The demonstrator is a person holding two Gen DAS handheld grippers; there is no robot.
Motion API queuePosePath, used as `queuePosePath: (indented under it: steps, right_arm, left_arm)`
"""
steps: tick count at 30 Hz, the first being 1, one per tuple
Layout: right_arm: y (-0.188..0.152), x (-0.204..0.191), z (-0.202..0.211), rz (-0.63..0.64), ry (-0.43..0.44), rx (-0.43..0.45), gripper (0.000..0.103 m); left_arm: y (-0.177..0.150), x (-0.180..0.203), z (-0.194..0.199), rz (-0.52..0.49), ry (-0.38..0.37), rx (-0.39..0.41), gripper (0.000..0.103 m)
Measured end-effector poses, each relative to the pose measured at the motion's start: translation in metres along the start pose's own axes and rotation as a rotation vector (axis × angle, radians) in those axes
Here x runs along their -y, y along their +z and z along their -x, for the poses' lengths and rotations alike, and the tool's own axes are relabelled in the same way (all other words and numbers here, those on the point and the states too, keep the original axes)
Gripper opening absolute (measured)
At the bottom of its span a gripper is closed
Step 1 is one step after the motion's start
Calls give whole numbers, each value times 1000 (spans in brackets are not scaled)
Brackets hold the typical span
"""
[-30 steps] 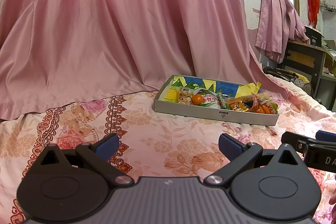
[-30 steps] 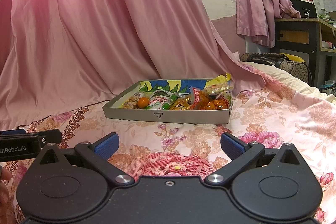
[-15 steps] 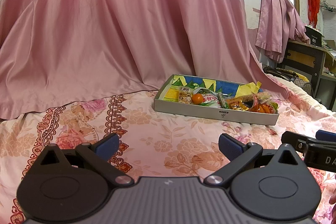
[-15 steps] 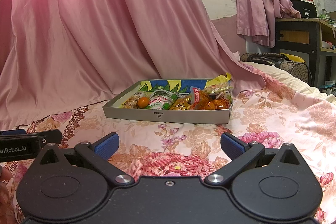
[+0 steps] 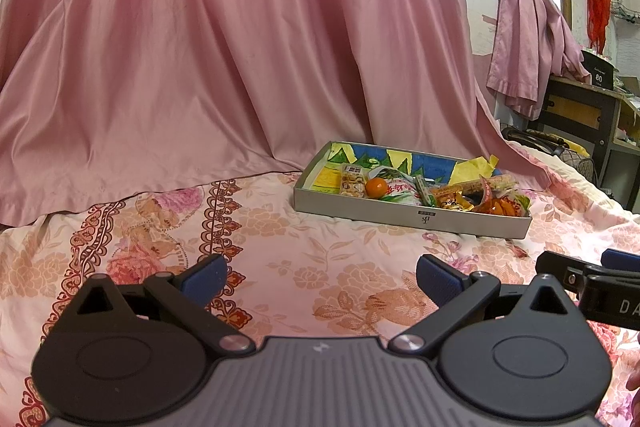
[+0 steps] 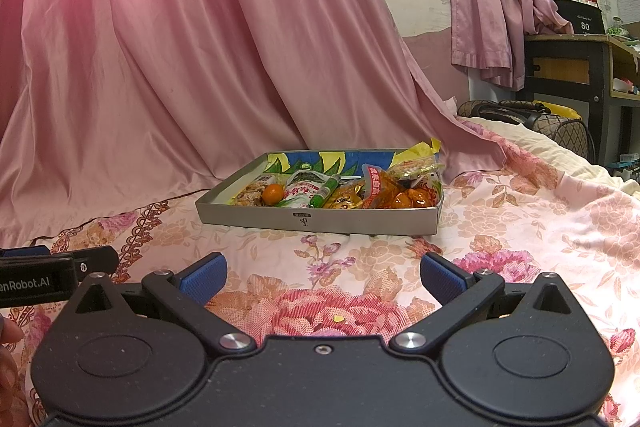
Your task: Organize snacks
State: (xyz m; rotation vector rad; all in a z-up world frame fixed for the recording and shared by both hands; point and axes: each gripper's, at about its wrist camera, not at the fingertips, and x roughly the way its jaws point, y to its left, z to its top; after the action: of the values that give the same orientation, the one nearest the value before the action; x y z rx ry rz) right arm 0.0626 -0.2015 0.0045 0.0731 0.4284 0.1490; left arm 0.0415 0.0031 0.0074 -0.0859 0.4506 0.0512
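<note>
Both wide open and holding nothing, left gripper (image 5: 320,275) and right gripper (image 6: 322,273) above floral bedsheet (image 6: 520,227), near the far snack tray (image 6: 320,221).

I'm seeing the right gripper (image 5: 592,279) cut off by the right edge of my left view, and the left gripper (image 6: 56,269) cut off by the left edge of my right view. The box (image 6: 320,221) wall is hiding the snacks' (image 6: 376,193) lower parts, and their print is reading too small.
</note>
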Motion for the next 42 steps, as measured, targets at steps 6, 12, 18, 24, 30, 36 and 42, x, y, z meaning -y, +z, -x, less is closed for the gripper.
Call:
queuePosePath:
  steps: [6, 12, 18, 24, 30, 36, 42]
  right_arm:
    - [0, 0, 0, 0, -1, -1, 102]
    - [-1, 0, -1, 0, 0, -1, 102]
    - [-1, 0, -1, 0, 0, -1, 102]
    - [-3, -1, -2, 1, 1, -3, 102]
    - [-2, -1, -2, 0, 0, -3, 102]
    - [-2, -1, -2, 2, 1, -5, 102]
    - [-5, -1, -2, 3, 1, -6, 102]
  left_arm:
    - [0, 0, 0, 0, 1, 0, 103]
    - [0, 0, 0, 2, 0, -1, 103]
    - [0, -1, 0, 1, -1, -2, 103]
    - [-2, -1, 1, 6, -2, -7, 103]
    - [-4, -1, -1, 7, 18, -57, 103]
    - [-5, -7, 0, 47, -15, -69, 103]
    - [-4, -5, -1, 41, -16, -76, 103]
